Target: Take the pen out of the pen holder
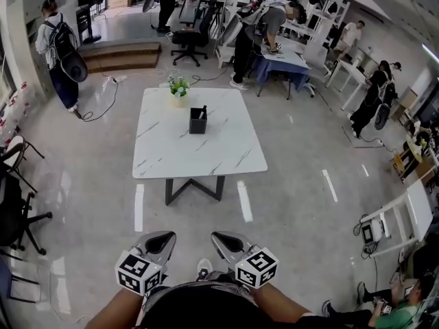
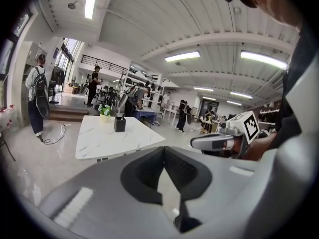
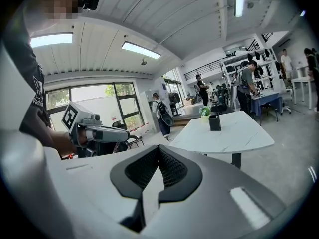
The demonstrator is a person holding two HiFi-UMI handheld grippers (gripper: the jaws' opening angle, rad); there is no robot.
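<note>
Marble table (image 1: 171,149) holds pen holder (image 1: 198,122), pen (image 1: 203,110) barely discernible; left claw (image 1: 162,238), right claw (image 1: 222,239) clenched empty.

Bare tabletop (image 1: 171,153) fronts the pen holder (image 1: 198,121); plant (image 1: 178,88) stands behind.

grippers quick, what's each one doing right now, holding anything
Grey left gripper: closed, holding nothing.
Grey right gripper: closed, holding nothing.

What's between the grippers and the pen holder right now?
Head view shows only floor with white tape strips, then bare table top, between the left gripper, right gripper and pen holder. Both grippers shut, empty.
</note>
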